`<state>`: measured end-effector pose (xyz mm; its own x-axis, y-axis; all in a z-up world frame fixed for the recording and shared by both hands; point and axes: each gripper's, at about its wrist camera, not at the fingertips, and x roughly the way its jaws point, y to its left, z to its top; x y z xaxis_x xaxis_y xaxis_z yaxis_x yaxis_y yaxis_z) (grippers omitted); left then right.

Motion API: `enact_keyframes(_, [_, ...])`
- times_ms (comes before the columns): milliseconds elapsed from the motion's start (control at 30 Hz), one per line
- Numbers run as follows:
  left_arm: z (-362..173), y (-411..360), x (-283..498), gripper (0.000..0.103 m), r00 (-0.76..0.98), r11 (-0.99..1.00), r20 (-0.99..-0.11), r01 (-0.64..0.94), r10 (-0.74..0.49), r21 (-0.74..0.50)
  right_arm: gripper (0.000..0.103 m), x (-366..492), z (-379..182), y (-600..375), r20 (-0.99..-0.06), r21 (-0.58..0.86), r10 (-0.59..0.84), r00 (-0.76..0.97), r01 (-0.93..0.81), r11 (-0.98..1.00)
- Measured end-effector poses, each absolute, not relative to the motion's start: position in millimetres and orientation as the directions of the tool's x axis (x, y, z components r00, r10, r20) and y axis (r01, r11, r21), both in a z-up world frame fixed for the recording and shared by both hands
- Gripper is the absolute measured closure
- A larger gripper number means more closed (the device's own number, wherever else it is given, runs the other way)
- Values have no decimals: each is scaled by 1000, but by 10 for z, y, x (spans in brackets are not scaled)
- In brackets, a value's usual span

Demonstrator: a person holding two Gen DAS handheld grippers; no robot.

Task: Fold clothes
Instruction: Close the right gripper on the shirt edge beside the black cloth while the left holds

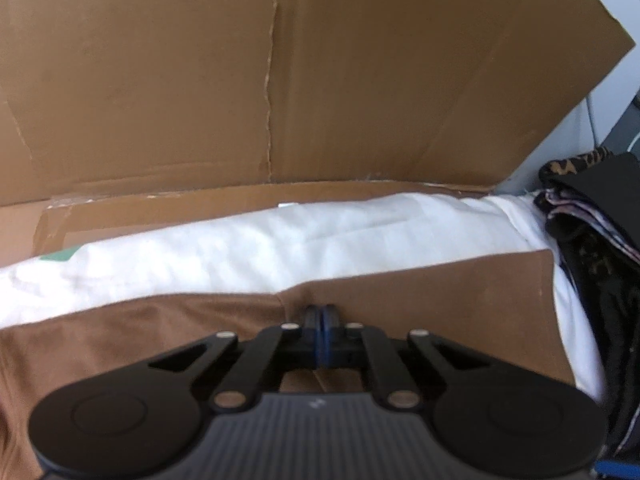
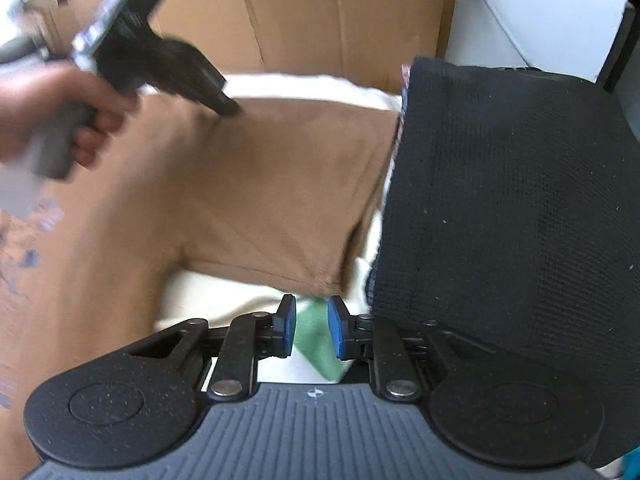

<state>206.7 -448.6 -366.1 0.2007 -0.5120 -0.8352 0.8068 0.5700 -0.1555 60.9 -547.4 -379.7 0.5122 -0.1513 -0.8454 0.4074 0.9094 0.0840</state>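
A brown garment (image 2: 256,184) lies spread over a white sheet (image 2: 224,292); it also shows in the left wrist view (image 1: 420,304). My left gripper (image 1: 320,312) is shut on the brown garment's far edge, which puckers at the pads. In the right wrist view the left gripper (image 2: 226,108) is held by a hand at the garment's far side. My right gripper (image 2: 312,322) is open just below the garment's near corner, with a green patch (image 2: 316,340) between its pads (image 2: 335,328); it holds nothing.
A cardboard wall (image 1: 280,80) stands behind the white sheet (image 1: 240,248). A stack of dark folded clothes (image 2: 512,208) lies to the right of the brown garment, also visible in the left wrist view (image 1: 592,232).
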Motion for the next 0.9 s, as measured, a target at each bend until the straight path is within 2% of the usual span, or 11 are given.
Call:
enact_keyframes(133, [-3648,-4507,2095,101,207,585,-822,791,-530,-178,70,571,-3808,-5518,-824,224,-80,561,452,863])
enact_keyframes(200, [-3612,-4503,2059,100,211,576,-822,801,-529,-165,63,571,-3850,-5553,-824,265,-68,563,488,832])
enact_keyframes(500, [-3373,-4262,1912,99,154,547,-864,822,-479,-156,62,584,-3945,-5686,-824,398,-52,564,642,655])
enact_keyframes(733, [-3078,-4041,1661,98,129,523,-893,842,-431,-131,62,659,-4105,-5751,-853,408,-78,516,752,519])
enact_keyframes(900, [-3057,-3881,1400,96,94,474,-906,872,-412,-125,62,566,-4124,-5795,-841,430,-112,530,779,456])
